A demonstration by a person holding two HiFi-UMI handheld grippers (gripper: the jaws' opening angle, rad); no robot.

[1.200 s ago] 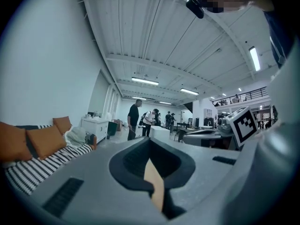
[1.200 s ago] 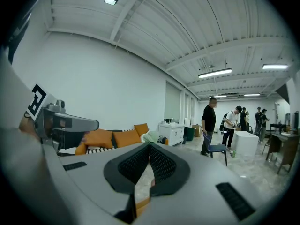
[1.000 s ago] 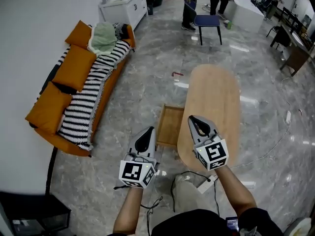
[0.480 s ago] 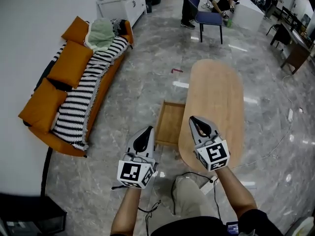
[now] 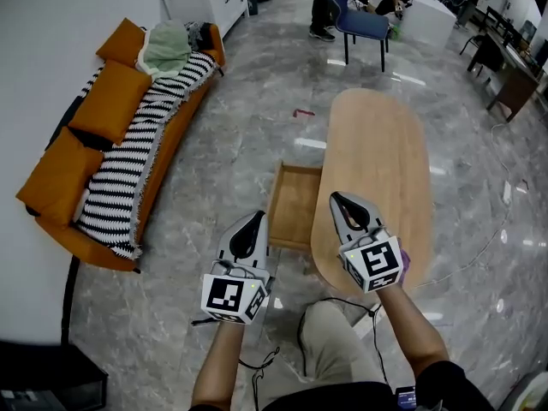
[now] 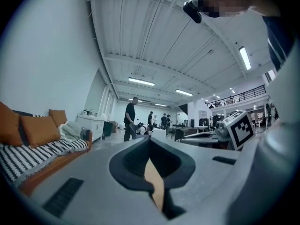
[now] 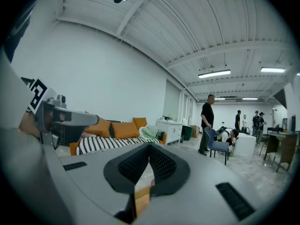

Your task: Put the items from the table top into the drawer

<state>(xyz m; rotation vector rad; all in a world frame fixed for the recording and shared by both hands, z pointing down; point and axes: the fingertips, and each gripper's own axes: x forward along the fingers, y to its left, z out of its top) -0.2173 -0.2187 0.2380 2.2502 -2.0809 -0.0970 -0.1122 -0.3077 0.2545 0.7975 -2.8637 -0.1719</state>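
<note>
At the near end of the oval wooden table [image 5: 381, 169], the right gripper [image 5: 341, 202] hangs with its jaws pressed together on nothing. Beside it, the left gripper [image 5: 255, 223] is likewise closed and seemingly empty. It is just short of the open drawer [image 5: 295, 205] at the table's left side.

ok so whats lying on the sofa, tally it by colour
orange cushions: 3
black and white striped blanket: 1
green cloth: 1
total: 5
</note>
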